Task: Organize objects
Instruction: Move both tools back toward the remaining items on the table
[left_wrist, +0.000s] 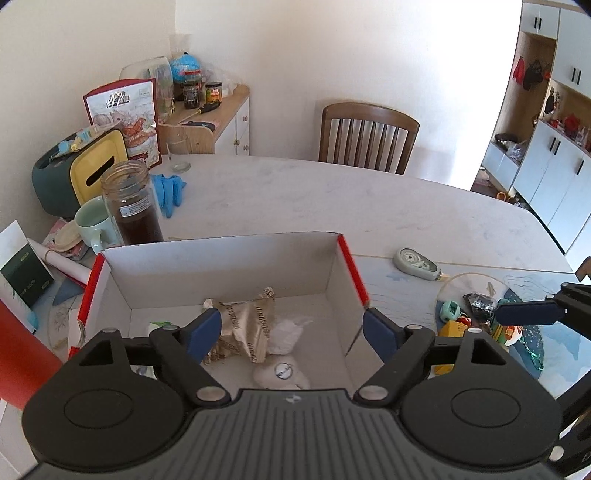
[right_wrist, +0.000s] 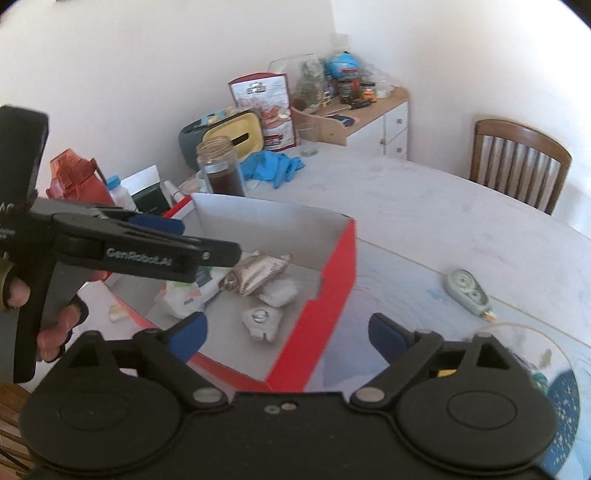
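Observation:
A red cardboard box (left_wrist: 351, 266) with a white inside stands on the table; it also shows in the right wrist view (right_wrist: 332, 273). In it lie a silver snack packet (left_wrist: 247, 325) (right_wrist: 258, 273) and white wrapped packets (left_wrist: 288, 330) (right_wrist: 262, 319). My left gripper (left_wrist: 291, 330) is open and empty above the box; it shows from the side in the right wrist view (right_wrist: 177, 236). My right gripper (right_wrist: 288, 334) is open and empty over the box's near right corner. A pile of small objects (left_wrist: 476, 314) lies right of the box, under a right gripper fingertip (left_wrist: 524, 312).
A grey correction tape dispenser (left_wrist: 415, 260) (right_wrist: 467, 288) lies on the table right of the box. A glass jar of dark liquid (left_wrist: 133, 203), a green mug (left_wrist: 92, 221), blue gloves (left_wrist: 170, 188) and a yellow tissue box (left_wrist: 96, 162) stand behind the box. A wooden chair (left_wrist: 365, 136) is at the far side.

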